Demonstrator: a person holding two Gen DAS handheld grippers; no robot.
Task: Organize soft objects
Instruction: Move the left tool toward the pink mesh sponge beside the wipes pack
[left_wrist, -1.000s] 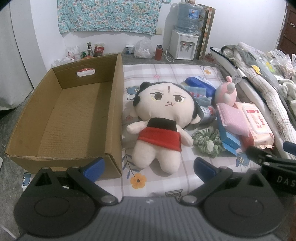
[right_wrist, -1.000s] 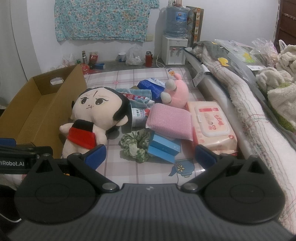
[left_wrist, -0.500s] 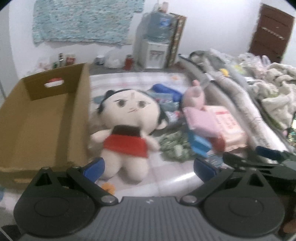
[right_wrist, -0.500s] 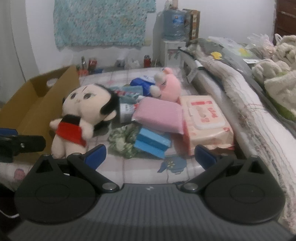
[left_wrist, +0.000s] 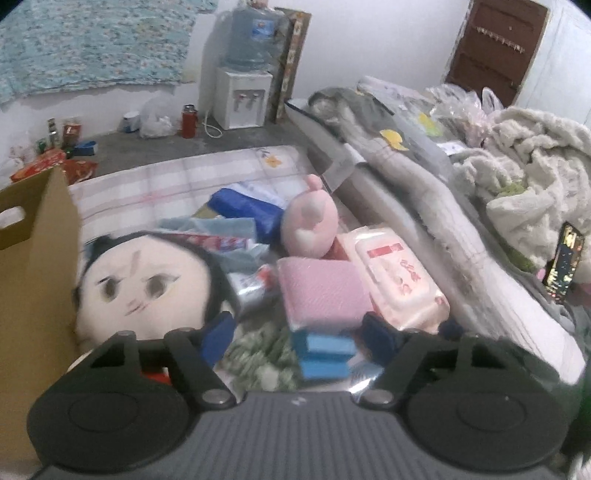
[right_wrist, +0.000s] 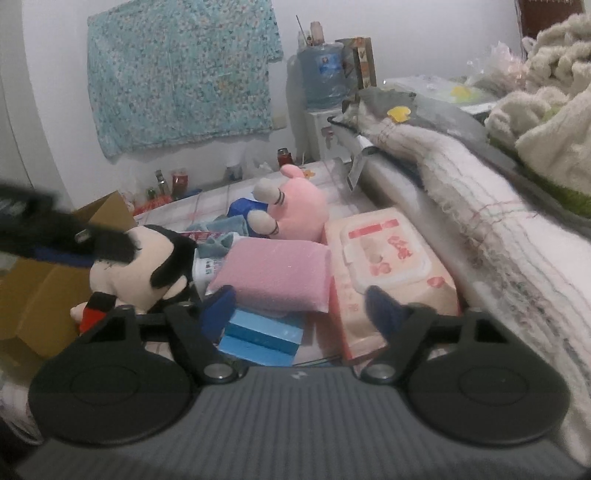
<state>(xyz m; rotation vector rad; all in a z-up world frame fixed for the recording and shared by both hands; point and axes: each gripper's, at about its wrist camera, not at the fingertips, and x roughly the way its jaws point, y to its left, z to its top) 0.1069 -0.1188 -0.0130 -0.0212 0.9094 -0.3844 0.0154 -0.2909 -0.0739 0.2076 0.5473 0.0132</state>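
Observation:
A big-headed doll (left_wrist: 144, 288) with black hair and a red skirt lies beside the cardboard box (left_wrist: 33, 266). Right of it lie a green scrunchie (left_wrist: 258, 354), a pink sponge (left_wrist: 321, 291) on blue sponges (left_wrist: 321, 350), a pink plush (left_wrist: 308, 225) and a wet-wipes pack (left_wrist: 399, 280). My left gripper (left_wrist: 297, 338) is open, low over the scrunchie and blue sponges. My right gripper (right_wrist: 301, 306) is open, low and close before the pink sponge (right_wrist: 273, 273), with the doll (right_wrist: 136, 266) at its left. The left gripper shows blurred at far left in the right wrist view (right_wrist: 48, 232).
A toothpaste tube (left_wrist: 221, 243), a blue pack (left_wrist: 247, 210) and a teal cloth (left_wrist: 210, 225) lie behind the doll. Rolled bedding (left_wrist: 424, 206) and fluffy blankets (left_wrist: 535, 173) bound the right side. A water dispenser (left_wrist: 243, 74) and bottles stand at the back wall.
Both grippers have moved forward and lower toward the pile. The left one has swung right, away from the box. The objects have not moved.

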